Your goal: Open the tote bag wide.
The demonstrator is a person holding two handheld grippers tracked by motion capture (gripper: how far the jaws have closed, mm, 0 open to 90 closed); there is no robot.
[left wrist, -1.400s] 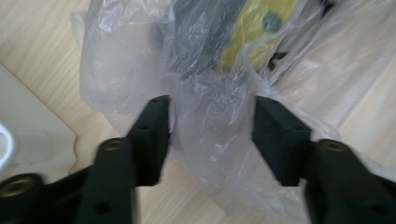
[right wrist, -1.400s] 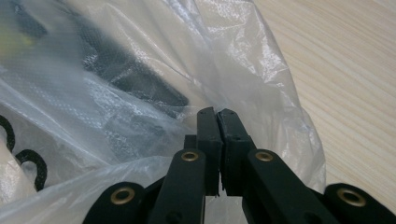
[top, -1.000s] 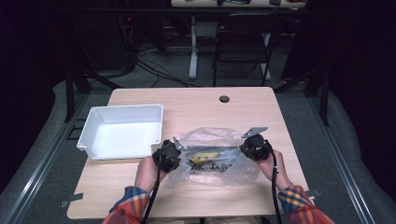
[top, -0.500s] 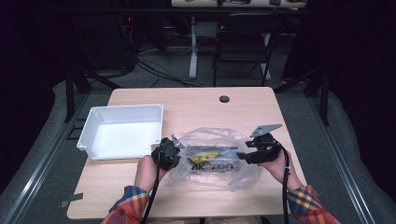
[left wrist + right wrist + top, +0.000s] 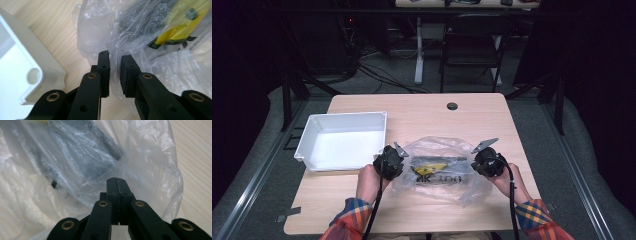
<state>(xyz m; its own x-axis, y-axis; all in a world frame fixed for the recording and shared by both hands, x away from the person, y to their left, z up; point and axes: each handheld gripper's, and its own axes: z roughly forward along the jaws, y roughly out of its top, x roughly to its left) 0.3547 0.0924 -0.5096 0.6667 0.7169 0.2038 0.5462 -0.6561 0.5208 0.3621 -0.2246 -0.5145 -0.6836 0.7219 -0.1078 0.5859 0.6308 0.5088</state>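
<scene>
At the left of the wooden table (image 5: 422, 112) a white plastic tray (image 5: 343, 141) rests with its long side running left to right; in the left gripper view its corner (image 5: 30, 75) lies just beside the jaws.

The left gripper (image 5: 393, 161) is held at the left edge of a clear plastic bag (image 5: 439, 170). In the left gripper view its jaws stand a narrow gap apart, and a fold of the bag's film (image 5: 113, 62) runs into that gap. Whether the pads actually pinch the film is hard to judge, since the film is thin and see-through there.

The bag lies on the table between the two grippers, just right of the tray and nearer the person's edge. It is crumpled and stretched broadly left to right, so its long axis runs across the table from one gripper to the other. Inside it sits a dark packet (image 5: 434, 170) with a yellow patch and pale lettering, also lying lengthwise left to right; the yellow end (image 5: 182, 27) shows in the left gripper view.

The right gripper (image 5: 484, 162) is at the bag's right edge. Its jaws have just been closing, and in the right gripper view (image 5: 117, 185) they now meet flush with the bag's film gathered at their tips.
</scene>
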